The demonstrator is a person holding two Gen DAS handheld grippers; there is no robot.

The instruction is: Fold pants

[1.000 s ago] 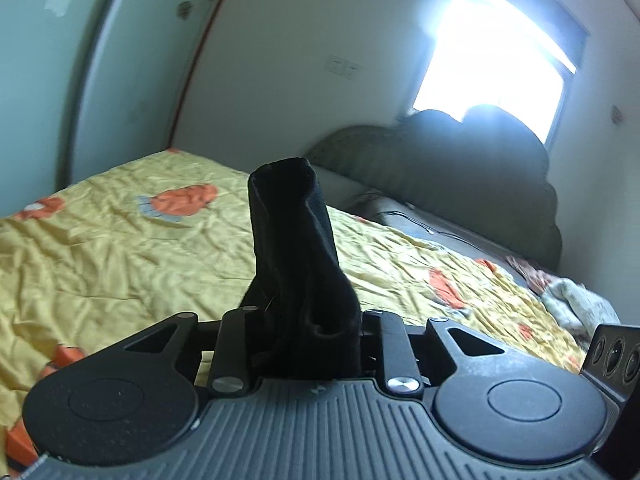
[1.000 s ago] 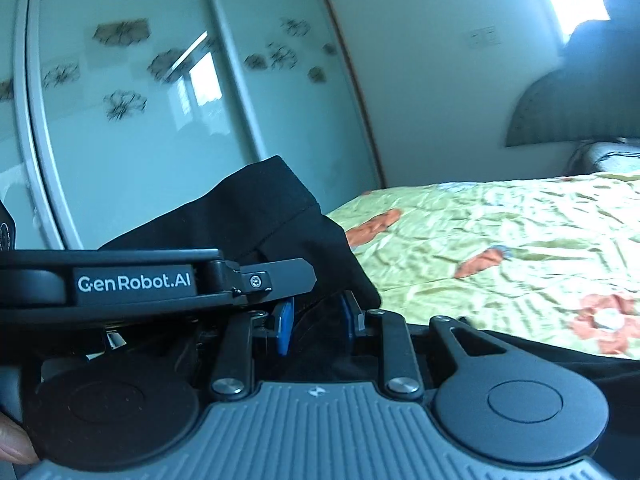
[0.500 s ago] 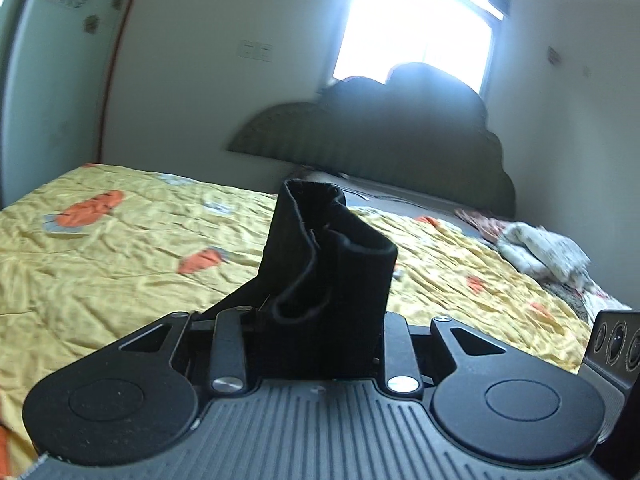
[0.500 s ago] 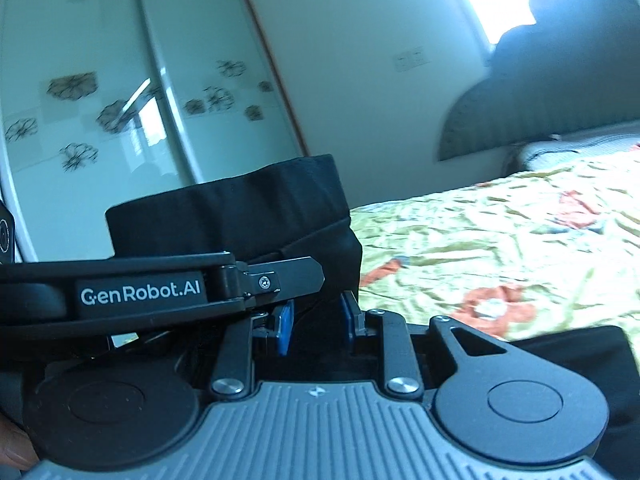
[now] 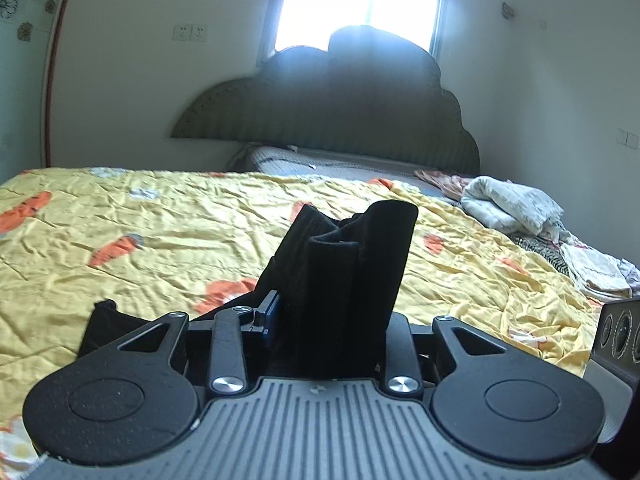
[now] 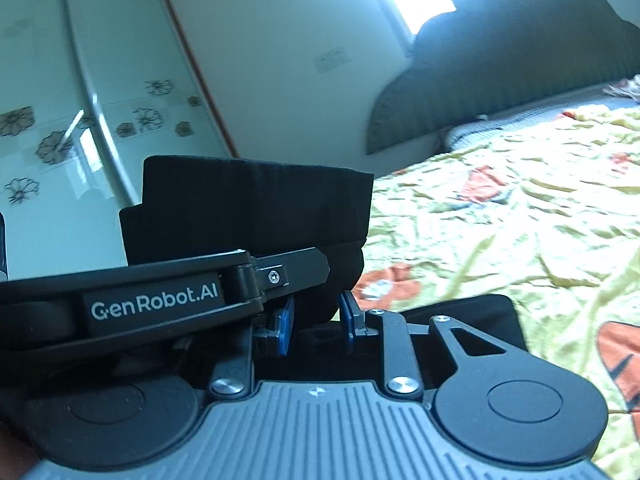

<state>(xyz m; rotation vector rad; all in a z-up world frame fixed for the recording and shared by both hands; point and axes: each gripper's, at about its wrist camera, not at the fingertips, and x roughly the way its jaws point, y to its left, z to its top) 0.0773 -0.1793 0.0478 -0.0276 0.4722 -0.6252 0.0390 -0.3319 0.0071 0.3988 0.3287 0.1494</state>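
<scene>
The black pants [image 5: 344,276] are bunched upright between the jaws of my left gripper [image 5: 328,320], which is shut on them. More black cloth [image 5: 104,320] lies on the yellow bedspread [image 5: 160,232] below left. In the right wrist view my right gripper [image 6: 316,320] is shut on a thick folded band of the same pants [image 6: 256,208]. The left gripper's body [image 6: 160,300], marked GenRobot.AI, crosses just in front of it, very close. More pants cloth [image 6: 480,316] lies on the bedspread [image 6: 520,220] below right.
A dark scalloped headboard [image 5: 340,104] and a bright window [image 5: 360,0] stand at the far end. Crumpled light laundry [image 5: 516,204] lies at the bed's right edge. A sliding wardrobe with flower decals [image 6: 60,120] stands on the left.
Both grippers have swung with the pants: the views turned from the wardrobe toward the headboard. The held cloth sits lower, and more of it rests on the bedspread.
</scene>
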